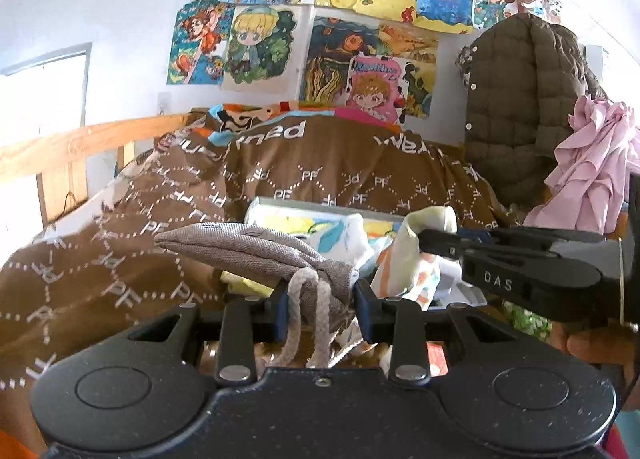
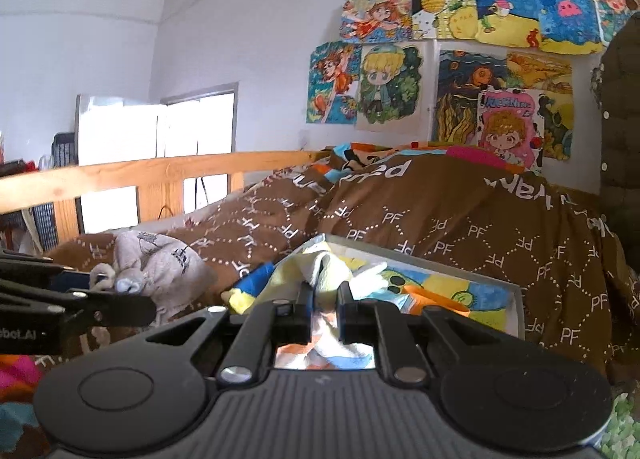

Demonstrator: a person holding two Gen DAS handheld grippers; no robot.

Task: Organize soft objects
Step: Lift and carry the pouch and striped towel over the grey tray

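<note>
Evidently for sorting, the left gripper pinches a grey drawstring pouch by its neck while, at three o'clock, the right gripper (jaws nearly shut) clamps a patterned cloth above the box.

Brown quilt printed with white dotted diamond lattice and white "PF" letters, larger white lettering near its top fold. Grey woven drawstring pouch with off-white braided cord. Pale yellow cloth with blue, orange and white print. Box with grey-white rim, its inside showing a yellow, blue, green and orange picture. Olive-brown quilted jacket with white snap buttons. Pink crumpled garment at the right. Black grippers, blue pads. Multicoloured cartoon drawings on white wall. Light orange-toned wooden rail.
</note>
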